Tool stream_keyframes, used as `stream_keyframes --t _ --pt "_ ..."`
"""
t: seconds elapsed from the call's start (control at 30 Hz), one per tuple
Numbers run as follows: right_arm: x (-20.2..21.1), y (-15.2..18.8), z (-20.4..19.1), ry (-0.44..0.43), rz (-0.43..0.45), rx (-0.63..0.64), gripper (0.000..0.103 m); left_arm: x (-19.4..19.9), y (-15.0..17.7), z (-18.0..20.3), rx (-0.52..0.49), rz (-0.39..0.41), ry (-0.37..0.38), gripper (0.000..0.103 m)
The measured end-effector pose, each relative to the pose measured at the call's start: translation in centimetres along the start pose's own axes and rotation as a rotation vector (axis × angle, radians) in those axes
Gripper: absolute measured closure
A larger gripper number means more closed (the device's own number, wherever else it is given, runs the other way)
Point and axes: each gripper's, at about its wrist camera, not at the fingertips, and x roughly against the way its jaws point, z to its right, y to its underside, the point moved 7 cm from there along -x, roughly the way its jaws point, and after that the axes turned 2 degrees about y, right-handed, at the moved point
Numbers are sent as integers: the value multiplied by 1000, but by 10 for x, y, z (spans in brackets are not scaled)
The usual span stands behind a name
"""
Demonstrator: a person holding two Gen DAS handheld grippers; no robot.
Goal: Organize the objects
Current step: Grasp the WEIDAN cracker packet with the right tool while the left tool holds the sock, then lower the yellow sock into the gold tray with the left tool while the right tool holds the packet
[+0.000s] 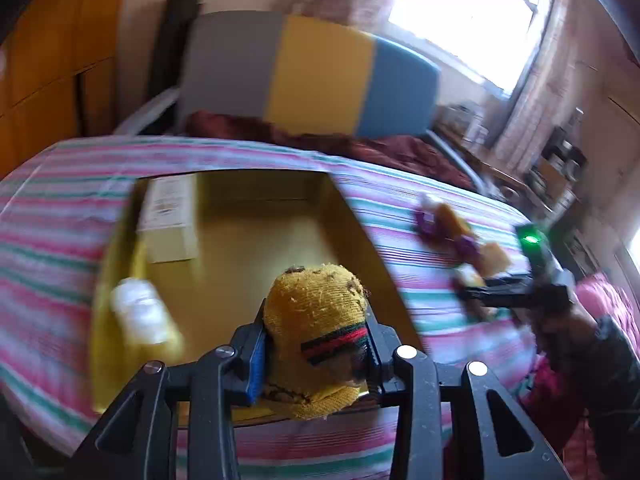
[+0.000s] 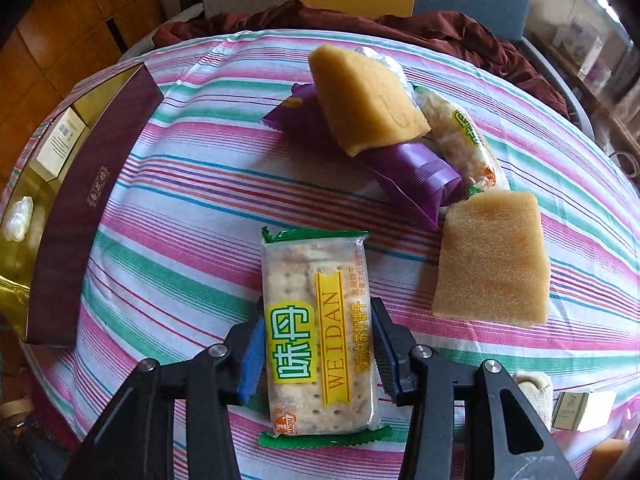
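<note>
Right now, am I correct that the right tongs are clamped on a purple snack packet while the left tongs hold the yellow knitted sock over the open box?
Not quite: the right wrist view shows the right tongs clamped on the cracker packet with green ends; the purple packet lies untouched on the striped cloth. The left tongs do hold the yellow sock over the open box.

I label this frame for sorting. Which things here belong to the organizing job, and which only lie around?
Job:
- yellow knitted sock in left gripper
- cracker packet in right gripper
- open box
- sponges, purple packets

Lying about:
- striped headboard
- maroon blanket
- window
</note>
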Motion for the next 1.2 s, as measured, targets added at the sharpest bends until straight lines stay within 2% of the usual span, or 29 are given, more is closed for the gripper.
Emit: stream_keyframes --t 0.1,0.27,0.6,0.93,1.2 --pt "-2 -2 -2 4 4 3 55 -1 9 -40 57 -36 -100 64" --pt "-1 -1 -4 12 11 13 55 -8 22 -71 58 -68 -211 64" --pt "0 0 -6 18 16 19 54 -20 37 -101 7 -129 -323 62" --pt "1 1 -4 23 17 22 54 -24 45 -96 -18 -138 -338 54" --pt "2 1 -4 28 18 29 54 3 36 -97 14 -66 -363 54"
